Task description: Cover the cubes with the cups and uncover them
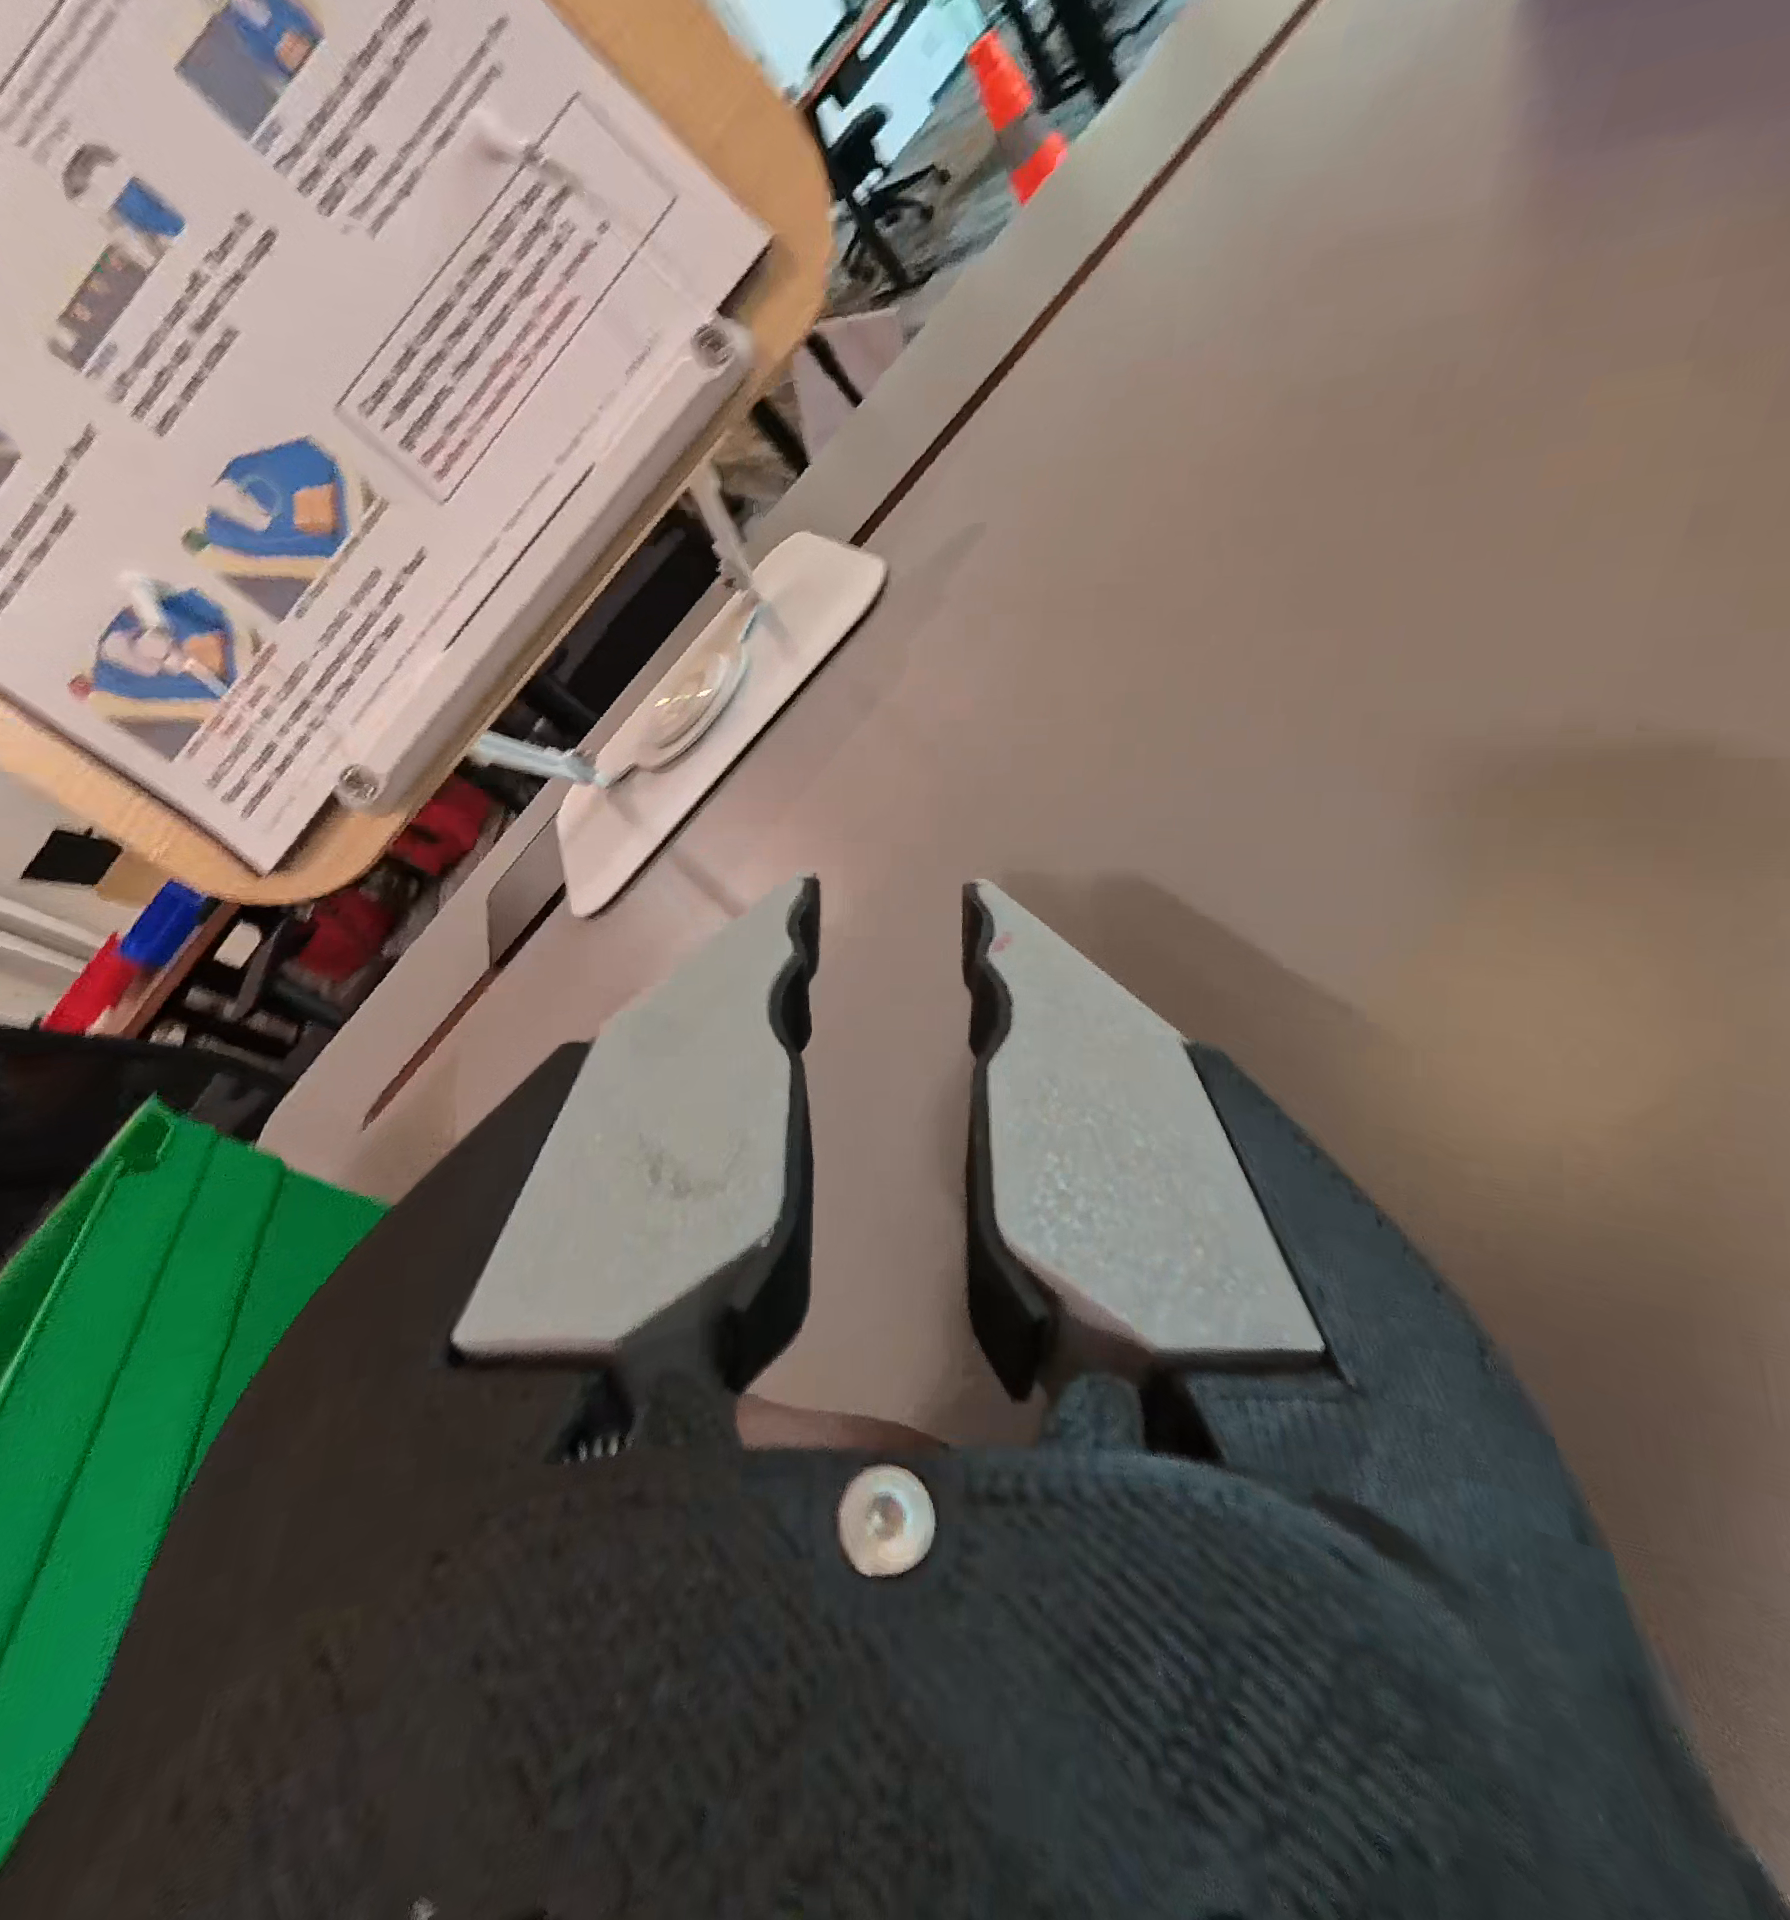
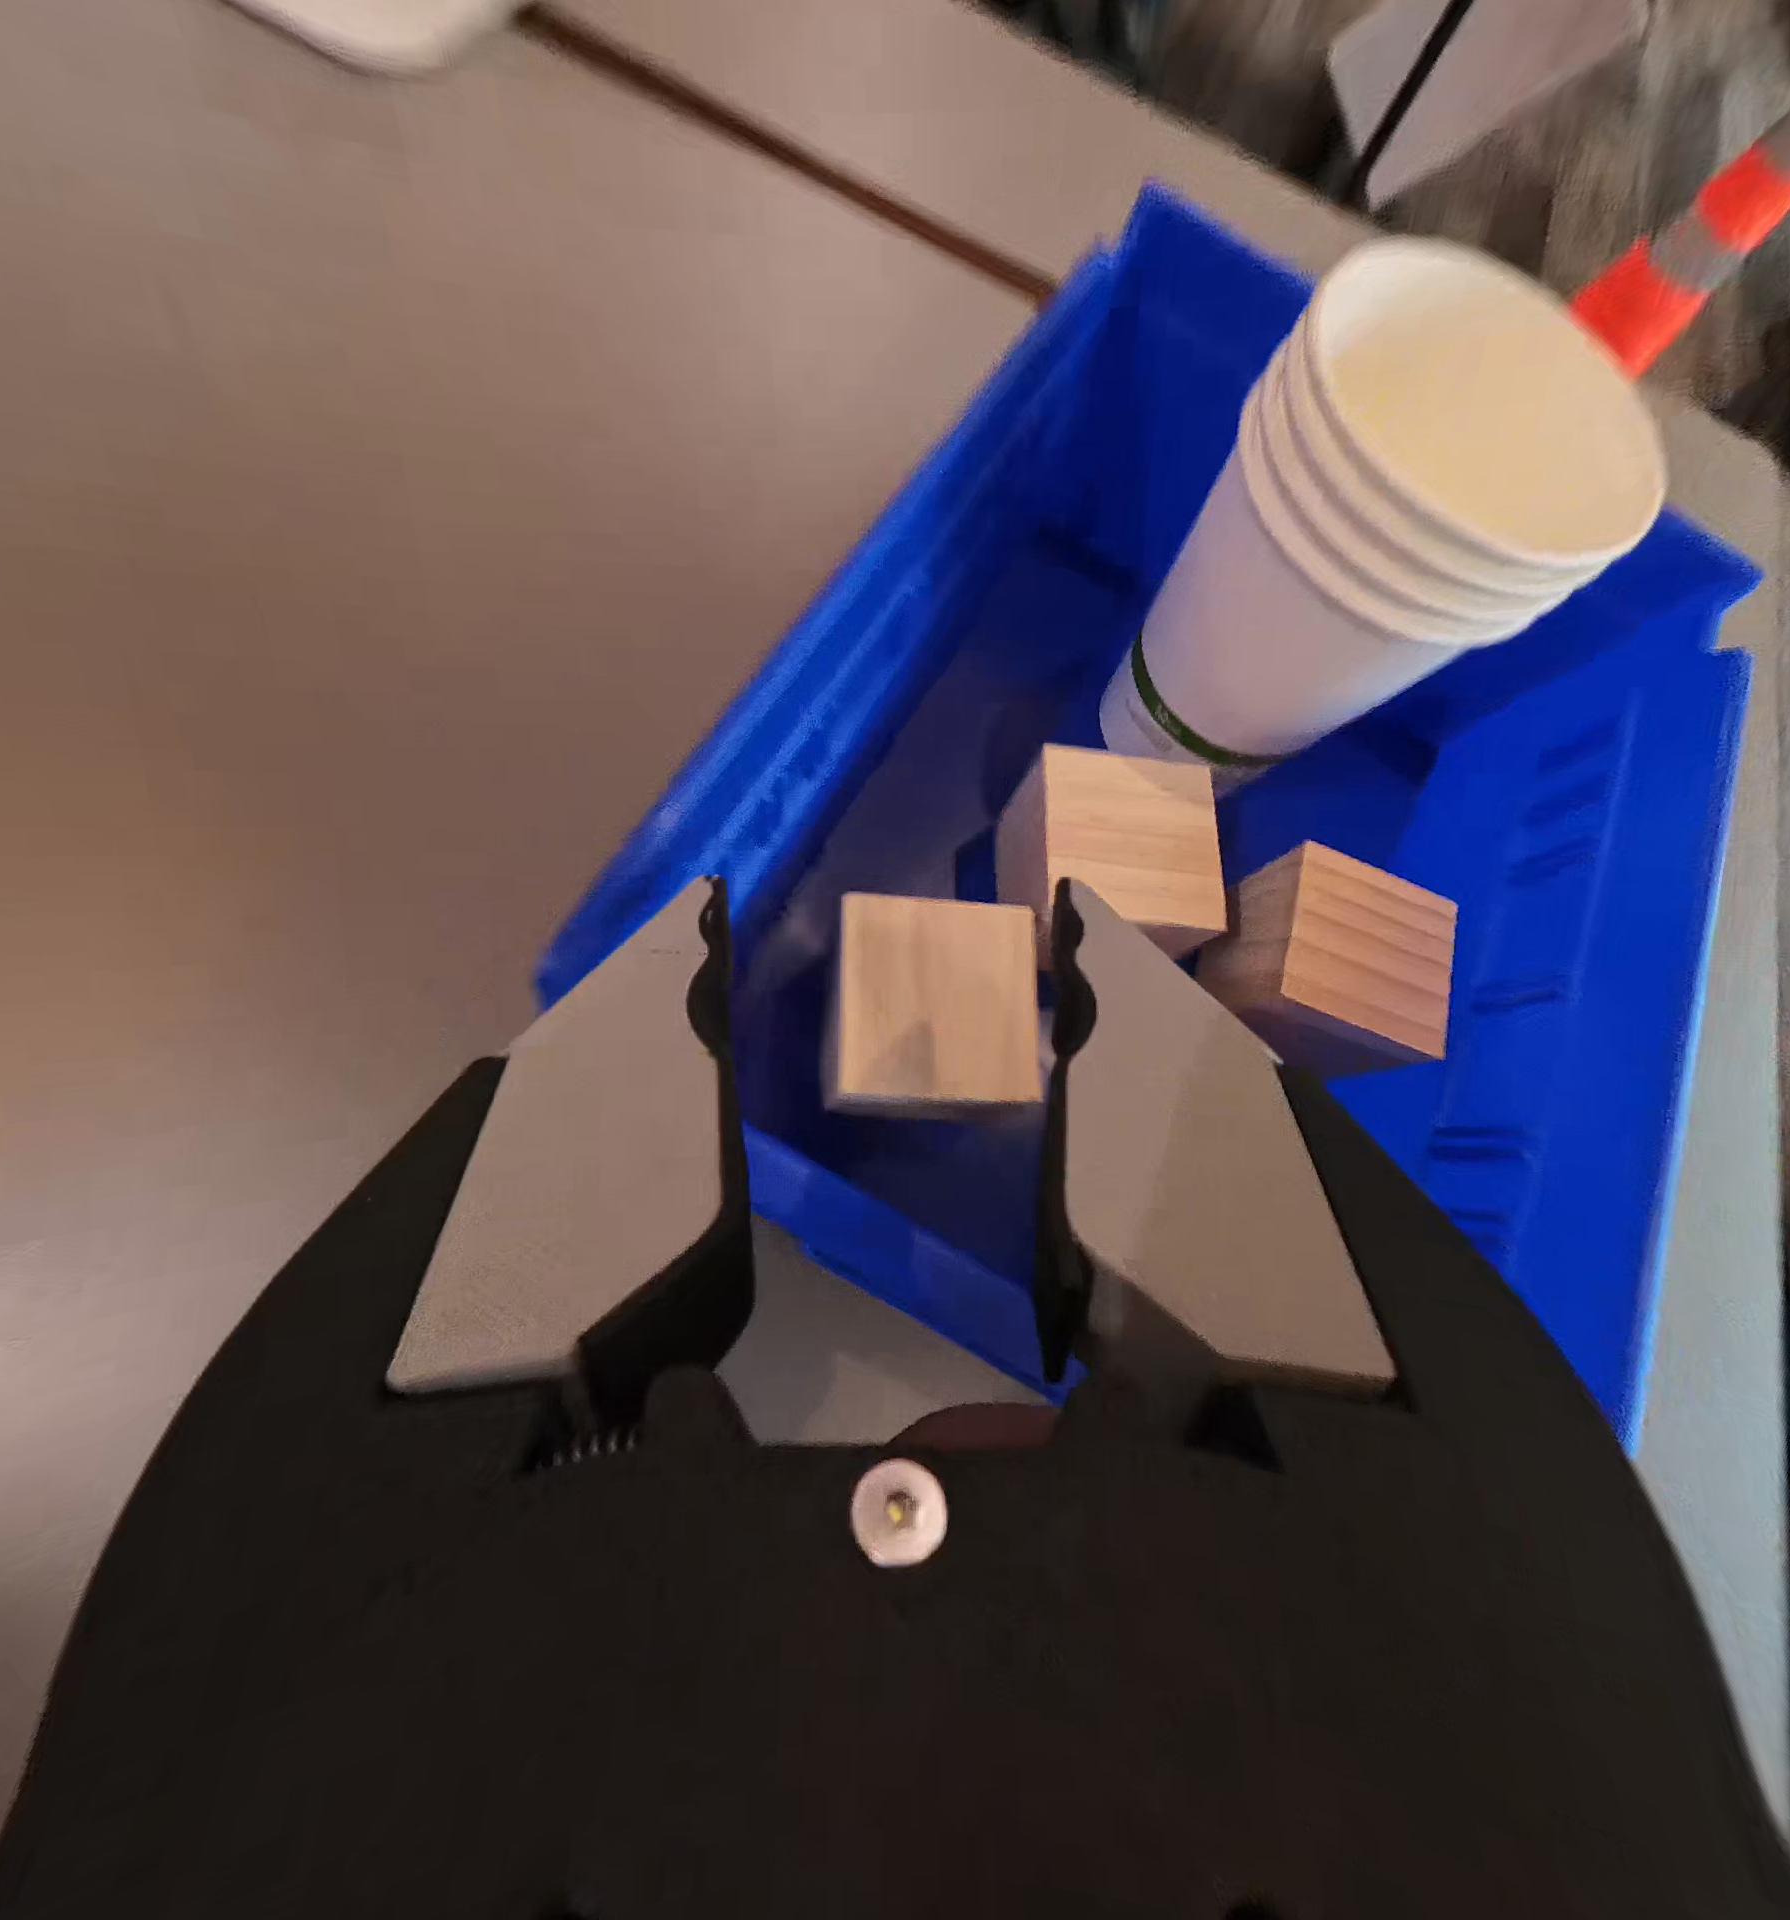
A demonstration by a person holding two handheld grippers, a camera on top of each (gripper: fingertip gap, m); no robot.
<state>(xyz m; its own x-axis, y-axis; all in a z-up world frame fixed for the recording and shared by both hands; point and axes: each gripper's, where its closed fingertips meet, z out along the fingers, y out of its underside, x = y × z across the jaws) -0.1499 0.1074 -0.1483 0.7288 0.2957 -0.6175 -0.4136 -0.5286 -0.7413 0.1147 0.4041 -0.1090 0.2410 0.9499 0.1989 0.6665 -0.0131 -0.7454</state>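
In the right wrist view, a blue bin (image 2: 870,623) holds three wooden cubes and a stack of white paper cups (image 2: 1390,499) that leans on its far rim. My right gripper (image 2: 889,888) is open just over the bin's near end. The nearest cube (image 2: 932,1003) sits between its fingers, close to the right finger (image 2: 1130,1039), with a clear gap to the left finger. The other two cubes (image 2: 1130,831) (image 2: 1369,951) lie beyond it. My left gripper (image 1: 891,888) is open and empty above the bare table (image 1: 1390,520). No cube or cup shows in the left wrist view.
A green bin (image 1: 91,1403) lies at the left gripper's lower left. A printed sheet on a board (image 1: 299,364) stands on a white base (image 1: 725,707) near the table's far edge. A dark seam (image 2: 766,135) runs across the table beyond the blue bin. The white base (image 1: 725,707) sits 30 cm or so from the ends of my left fingers.
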